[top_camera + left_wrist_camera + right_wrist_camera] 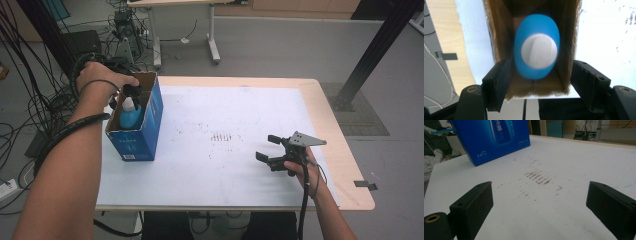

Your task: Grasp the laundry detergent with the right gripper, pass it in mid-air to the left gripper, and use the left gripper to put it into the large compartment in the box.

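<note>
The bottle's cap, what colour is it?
White, on the blue bottle; clearest in the left gripper view.

The blue box (491, 140) carries white print reading "5.0"; its other lettering is too blurred to read.

Blue white-capped bottle (537, 50) stands upright inside the open blue carton (150, 122).

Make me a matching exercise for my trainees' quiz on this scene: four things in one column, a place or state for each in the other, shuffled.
Things:
1. blue bottle
2. blue box
3. left gripper
4. right gripper

Places or states:
A. jaws open, low over the bare table
B. upright inside the carton, white cap up
C. above the carton's open top, jaws apart on either side of the bottle
D. stands at the table's left edge, top open

Pairs: 1-B, 2-D, 3-C, 4-A
</note>
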The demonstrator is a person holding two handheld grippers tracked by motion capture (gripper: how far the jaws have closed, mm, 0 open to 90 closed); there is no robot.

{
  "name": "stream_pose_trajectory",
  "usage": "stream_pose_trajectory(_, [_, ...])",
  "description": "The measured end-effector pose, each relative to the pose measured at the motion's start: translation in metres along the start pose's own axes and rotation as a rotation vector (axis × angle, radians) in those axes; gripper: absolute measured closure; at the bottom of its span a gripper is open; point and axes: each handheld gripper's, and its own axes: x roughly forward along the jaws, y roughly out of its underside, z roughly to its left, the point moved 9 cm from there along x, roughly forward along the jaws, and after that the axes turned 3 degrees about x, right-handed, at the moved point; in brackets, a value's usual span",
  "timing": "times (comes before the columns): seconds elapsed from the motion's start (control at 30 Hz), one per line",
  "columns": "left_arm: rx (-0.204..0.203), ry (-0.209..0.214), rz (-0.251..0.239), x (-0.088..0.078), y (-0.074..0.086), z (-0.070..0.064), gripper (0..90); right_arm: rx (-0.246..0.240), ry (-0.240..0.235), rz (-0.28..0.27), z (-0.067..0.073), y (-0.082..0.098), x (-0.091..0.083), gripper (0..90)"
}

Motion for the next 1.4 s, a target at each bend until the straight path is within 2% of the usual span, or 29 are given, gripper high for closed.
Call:
stream_pose_trajectory(0.23, [-0.002,-0.009,-0.006,-0.017,0.007,-0.002,28.0,-0.003,-0.004,-0.003,0.002,-0.001,0.0,6.6])
stream_pose_trajectory(0.4, [-0.001,-0.017,-0.015,-0.028,0.011,-0.006,20.5,-0.008,-0.003,-0.005,0.002,-0.003,-0.001,6.6])
stream_pose_trajectory(0.63, [0.013,-0.009,-0.016,-0.037,0.014,-0.01,17.3,-0.016,-0.003,0.0,0.003,-0.006,-0.002,6.6])
stream_pose_trajectory(0.7, [0.012,-0.032,-0.02,-0.039,0.015,-0.013,16.7,-0.018,-0.002,0.001,0.004,-0.006,-0.002,6.6])
stream_pose_trajectory(0.87, [0.016,-0.02,-0.03,-0.045,0.019,-0.015,12.9,-0.028,-0.003,0.004,0.005,-0.009,-0.002,6.6])
stream_pose_trajectory(1.17, [0.062,0.006,-0.029,-0.044,0.023,-0.025,10.3,-0.035,-0.005,0.017,0.008,-0.014,-0.003,6.6])
stream_pose_trajectory(1.4, [0.101,0.011,-0.042,-0.045,0.025,-0.04,9.5,-0.05,0.005,0.038,0.011,-0.018,-0.007,6.6])
